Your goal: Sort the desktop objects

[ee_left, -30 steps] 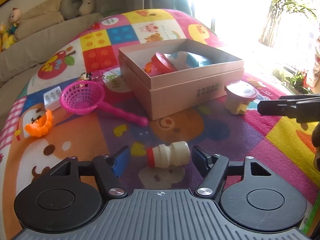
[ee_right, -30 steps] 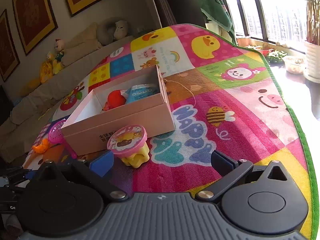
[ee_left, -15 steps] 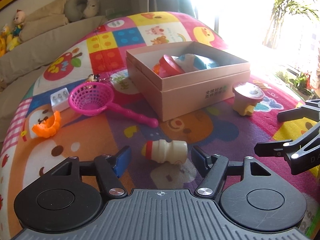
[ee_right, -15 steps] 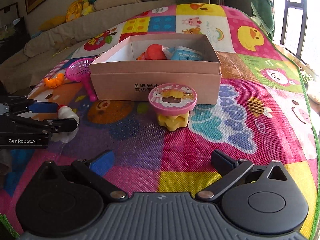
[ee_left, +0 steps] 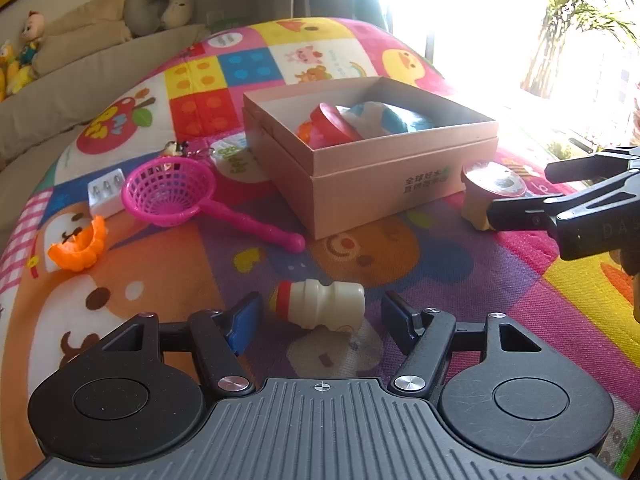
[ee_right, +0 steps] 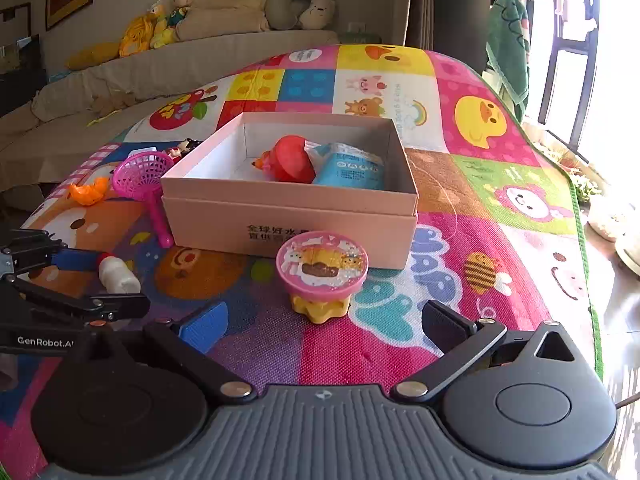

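Observation:
A small white bottle with a red cap [ee_left: 320, 307] lies on its side on the colourful play mat, between the open fingers of my left gripper [ee_left: 320, 316]; it also shows in the right wrist view [ee_right: 118, 275]. My right gripper [ee_right: 324, 326] is open just in front of a pink-topped yellow toy stool [ee_right: 322, 274], also seen in the left wrist view [ee_left: 490, 192]. A pink cardboard box [ee_right: 288, 216] holds a red toy [ee_right: 294, 160] and a blue pouch [ee_right: 352, 168].
A pink strainer scoop [ee_left: 172, 194], an orange toy piece [ee_left: 78, 246], a white block [ee_left: 106, 196] and a keychain [ee_left: 176, 148] lie left of the box. A sofa with plush toys [ee_right: 160, 28] stands behind the mat.
My left gripper has closed in on the bottle, which now lies between its fingers. My right gripper has swung round and moved up to the toy stool.

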Demonstrator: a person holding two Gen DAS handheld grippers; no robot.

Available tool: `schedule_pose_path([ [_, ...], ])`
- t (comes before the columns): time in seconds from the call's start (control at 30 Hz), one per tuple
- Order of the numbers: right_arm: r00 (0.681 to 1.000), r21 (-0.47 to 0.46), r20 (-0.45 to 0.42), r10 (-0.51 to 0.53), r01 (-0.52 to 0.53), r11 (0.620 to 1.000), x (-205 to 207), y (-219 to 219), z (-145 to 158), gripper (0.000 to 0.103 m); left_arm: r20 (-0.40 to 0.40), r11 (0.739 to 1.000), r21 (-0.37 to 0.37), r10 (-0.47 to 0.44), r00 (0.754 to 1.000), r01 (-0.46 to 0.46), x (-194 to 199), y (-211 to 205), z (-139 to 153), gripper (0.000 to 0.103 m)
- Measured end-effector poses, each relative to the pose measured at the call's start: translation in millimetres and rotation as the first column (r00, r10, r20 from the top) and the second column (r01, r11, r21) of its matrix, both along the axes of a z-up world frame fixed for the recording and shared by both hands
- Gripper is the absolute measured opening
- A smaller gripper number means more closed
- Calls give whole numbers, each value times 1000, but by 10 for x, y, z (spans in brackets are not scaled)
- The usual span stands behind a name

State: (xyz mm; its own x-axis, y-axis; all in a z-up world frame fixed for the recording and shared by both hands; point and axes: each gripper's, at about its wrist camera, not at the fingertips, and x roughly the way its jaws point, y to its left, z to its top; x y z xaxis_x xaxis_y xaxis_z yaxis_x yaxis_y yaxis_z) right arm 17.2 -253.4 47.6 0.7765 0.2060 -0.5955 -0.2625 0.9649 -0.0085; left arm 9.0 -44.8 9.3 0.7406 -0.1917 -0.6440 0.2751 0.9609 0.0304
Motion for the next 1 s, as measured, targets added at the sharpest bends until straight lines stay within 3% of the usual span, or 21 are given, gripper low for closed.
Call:
schedule_pose_path([
  [0.07,1000,22,5,2,-2,1000,87,7,4,101,4,1000,0,-4,1000,4,-11,-3,11,71],
  [0.13,1000,7,-16,-7,7,1000,208,50,-17,90,11,1000,3,-5,1000,5,-20,-6,27,71],
  [0.3,997,-40,-73,-15,12,999,342,119,-88,55,12,1000,4,0,1000,0,11,8,31,71],
  [0.57,997,-65,-70,13,-18,998,120,73,-12,55,26,999,38,-15,1000,14,-34,-49,34,62],
  [0.63,997,-70,-70,33,-38,997,14,46,42,55,39,999,49,-24,999,22,-71,-64,53,51],
  [0.73,998,-73,-46,48,-51,996,-113,9,179,55,56,999,32,-20,998,18,-82,-60,153,48],
  [0.83,998,-25,44,41,-40,999,-203,-108,559,55,146,999,24,-44,988,41,-90,-86,459,48],
  [1.0,973,87,232,-16,-4,996,-160,-362,1302,55,321,997,58,-75,944,60,61,-224,978,48],
])
